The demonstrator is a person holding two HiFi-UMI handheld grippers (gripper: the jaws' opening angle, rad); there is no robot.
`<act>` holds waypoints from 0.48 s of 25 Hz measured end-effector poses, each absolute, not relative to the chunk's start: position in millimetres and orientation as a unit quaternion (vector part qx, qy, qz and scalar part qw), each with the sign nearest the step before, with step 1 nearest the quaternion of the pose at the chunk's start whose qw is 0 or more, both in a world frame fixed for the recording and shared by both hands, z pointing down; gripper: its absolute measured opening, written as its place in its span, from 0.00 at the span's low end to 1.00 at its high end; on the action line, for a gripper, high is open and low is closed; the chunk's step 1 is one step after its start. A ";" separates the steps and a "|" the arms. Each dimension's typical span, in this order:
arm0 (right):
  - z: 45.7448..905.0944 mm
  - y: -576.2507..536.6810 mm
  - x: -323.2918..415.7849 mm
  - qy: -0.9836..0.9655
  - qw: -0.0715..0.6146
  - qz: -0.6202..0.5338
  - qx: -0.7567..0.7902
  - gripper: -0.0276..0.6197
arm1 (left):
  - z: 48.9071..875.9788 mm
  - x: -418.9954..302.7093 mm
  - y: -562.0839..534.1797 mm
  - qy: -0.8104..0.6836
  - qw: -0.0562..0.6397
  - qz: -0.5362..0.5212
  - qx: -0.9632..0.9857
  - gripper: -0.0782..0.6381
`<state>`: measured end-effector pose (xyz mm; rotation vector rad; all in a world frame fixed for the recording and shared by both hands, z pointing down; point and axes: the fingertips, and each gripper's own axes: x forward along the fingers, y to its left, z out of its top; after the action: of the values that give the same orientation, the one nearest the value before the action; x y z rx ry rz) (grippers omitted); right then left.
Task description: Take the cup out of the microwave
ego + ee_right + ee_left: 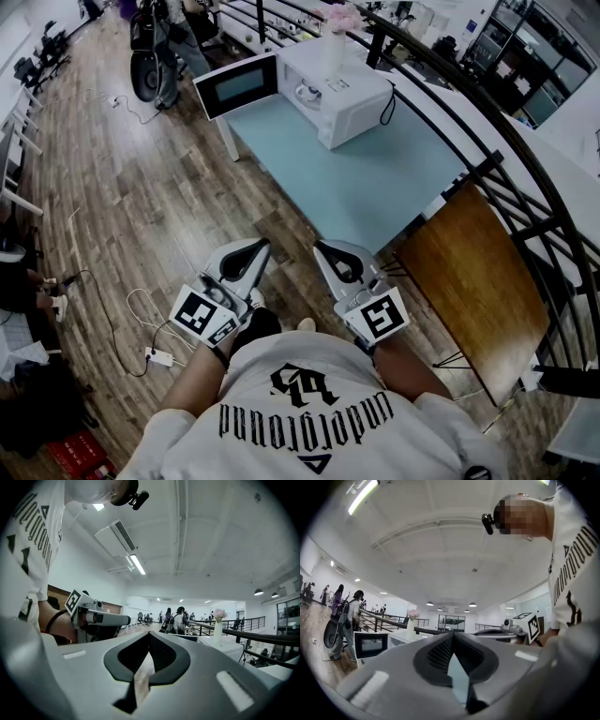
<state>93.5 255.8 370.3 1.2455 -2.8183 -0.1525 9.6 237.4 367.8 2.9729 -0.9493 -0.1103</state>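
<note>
White shirt (403, 436) with black lettering fills the bottom edge of the head view, and both forearms reach up from it over the wooden floor (141, 197). Just above, the left gripper (262, 245) and the right gripper (320, 246) are held side by side and level, each with its marker cube nearest the body. Both stop short of the near edge of the pale blue table (375, 178). In each gripper view the two jaws meet at their tips with nothing between them, so both grippers are closed and empty. At the far end of the table, in the upper middle of the frame, stands the white microwave (356, 98), its door (237, 86) swung wide open to the left. The cup (307, 93) sits inside the open cavity, small and pale, well apart from both grippers. A white vase (334, 47) with pink flowers stands on top of the microwave. To the right of the table a brown wooden board (473, 281) lies beside a black railing (525, 173) that curves along the right side of the frame.
</note>
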 end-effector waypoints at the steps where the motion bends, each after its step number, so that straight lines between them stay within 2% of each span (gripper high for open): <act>1: 370.2 257.8 93.3 -0.913 0.029 -0.049 0.404 0.05 | 367.5 9.5 239.2 -0.303 0.009 -0.035 0.952 0.18; 12: 378.1 258.6 78.6 -0.917 0.028 -0.032 0.396 0.05 | 371.8 1.1 235.0 -0.295 0.013 -0.033 0.955 0.18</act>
<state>78.6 258.6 378.1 1.2220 -2.8319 -0.0991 1.1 235.0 371.8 2.9740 -0.9200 -0.1038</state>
